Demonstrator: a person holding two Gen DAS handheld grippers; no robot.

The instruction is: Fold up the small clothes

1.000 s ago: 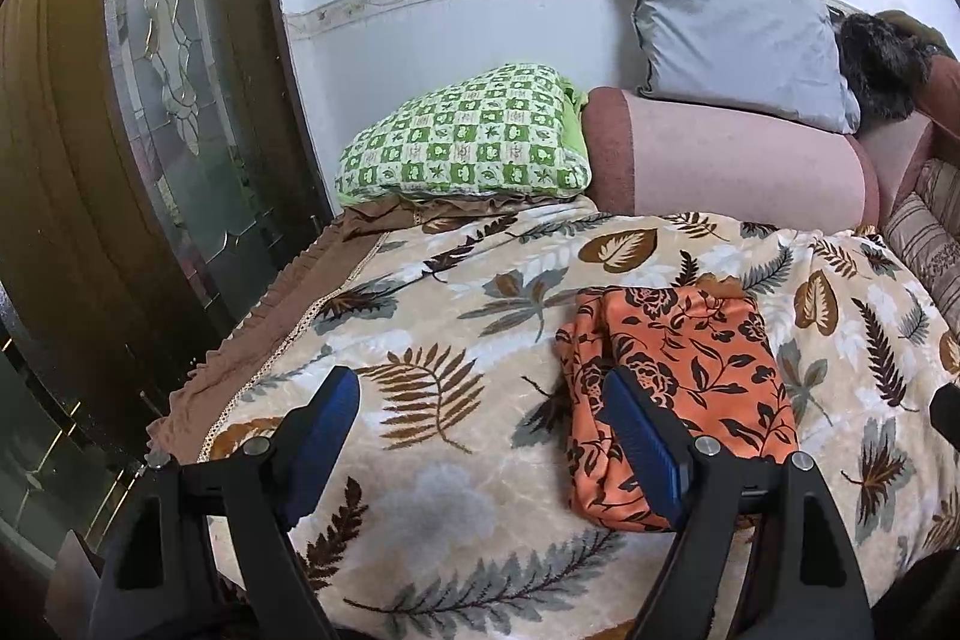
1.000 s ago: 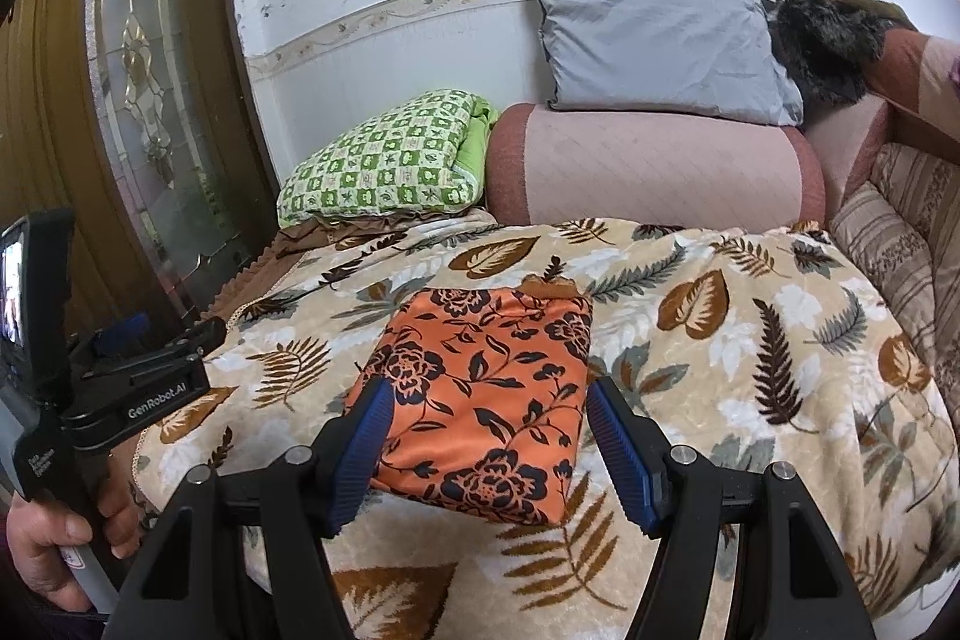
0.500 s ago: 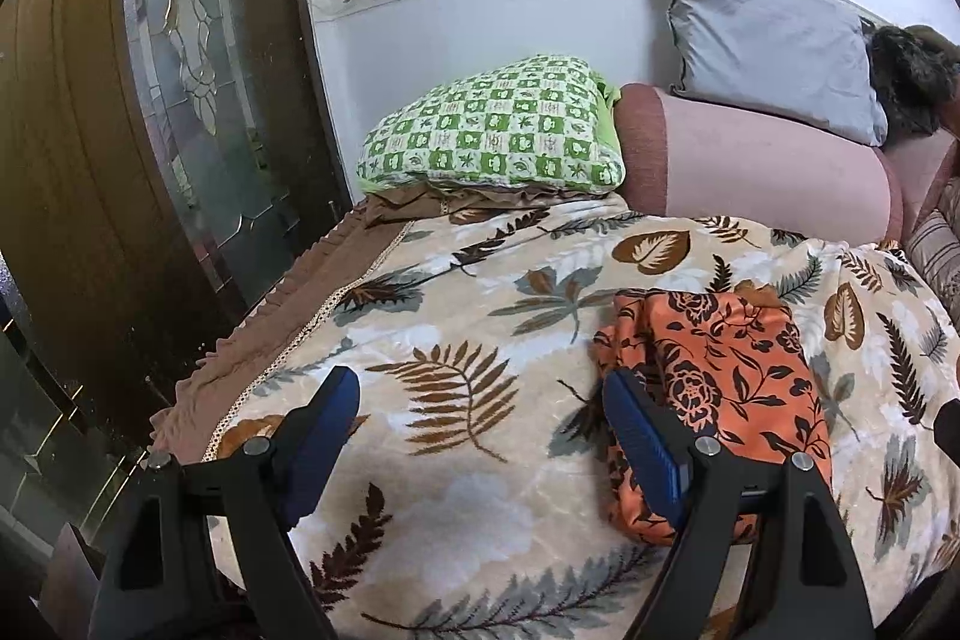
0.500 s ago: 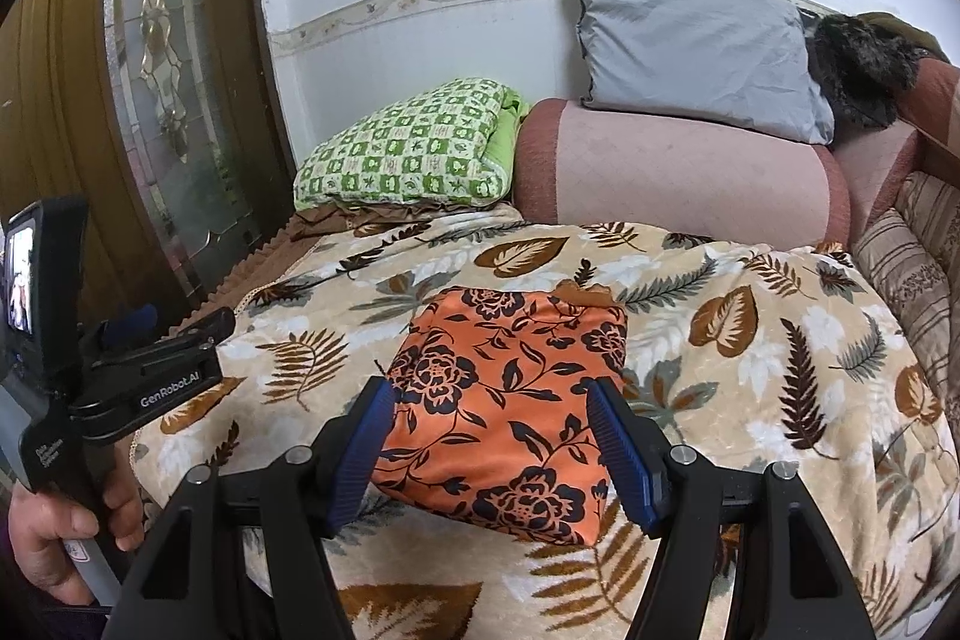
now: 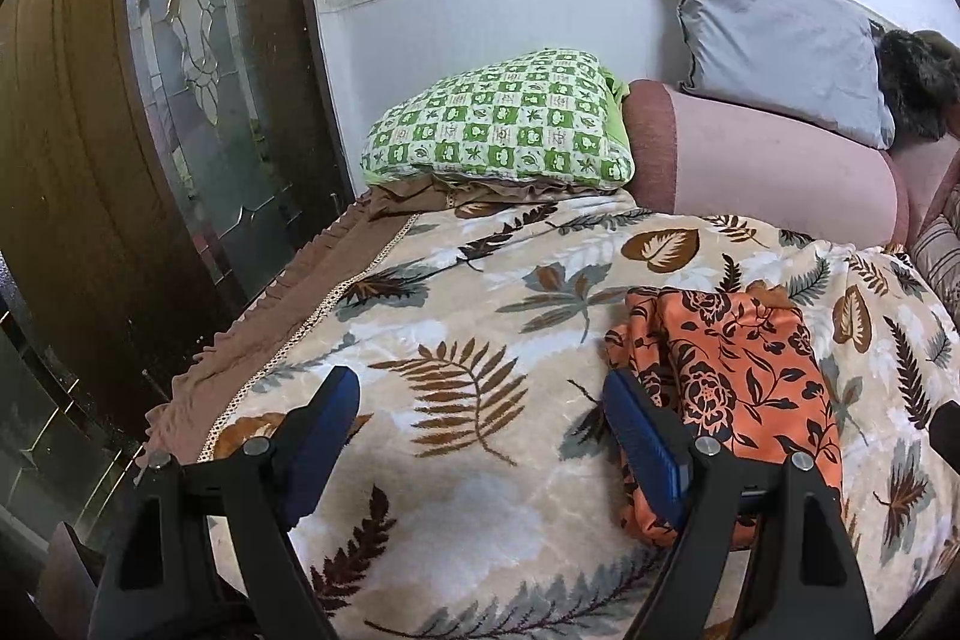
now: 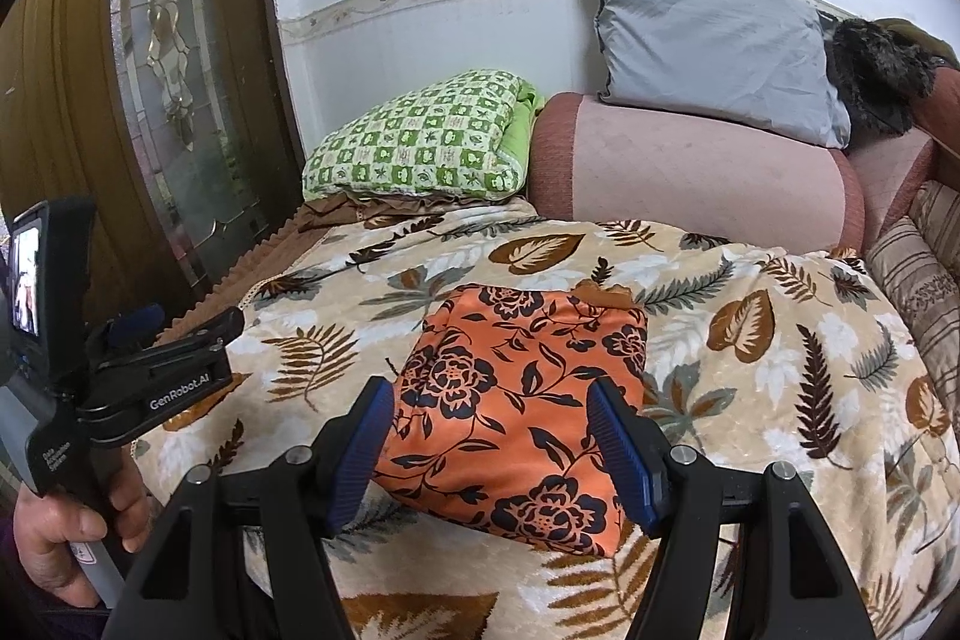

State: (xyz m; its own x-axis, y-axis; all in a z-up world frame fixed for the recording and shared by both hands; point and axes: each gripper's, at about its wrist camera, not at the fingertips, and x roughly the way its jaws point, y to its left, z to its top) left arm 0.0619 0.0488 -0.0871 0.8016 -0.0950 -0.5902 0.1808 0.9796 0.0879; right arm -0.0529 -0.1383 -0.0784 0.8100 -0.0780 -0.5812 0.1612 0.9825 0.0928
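On the leaf-patterned blanket that covers the bed, the largest thing in both views, the work looks close to finished. At 12 o'clock against the wall stand the pink bolster with the grey pillow leaning above it, and the green checked pillow at 11 o'clock beside the glazed door.

Near the middle of the blanket lies the orange floral garment, folded into a compact rectangle with layered edges showing along its left side in the left wrist view. It lies flat and squared, apart from a small brownish corner poking out at its far edge, so I judge the folding itself done; no other small clothes show, and what is left may be only tidying or setting the piece aside.

Neither tool holds anything. The right gripper hangs spread over the near edge of the garment, its blue pads clear of the cloth. The left gripper is likewise spread, over bare blanket, with the garment at its 2 o'clock.
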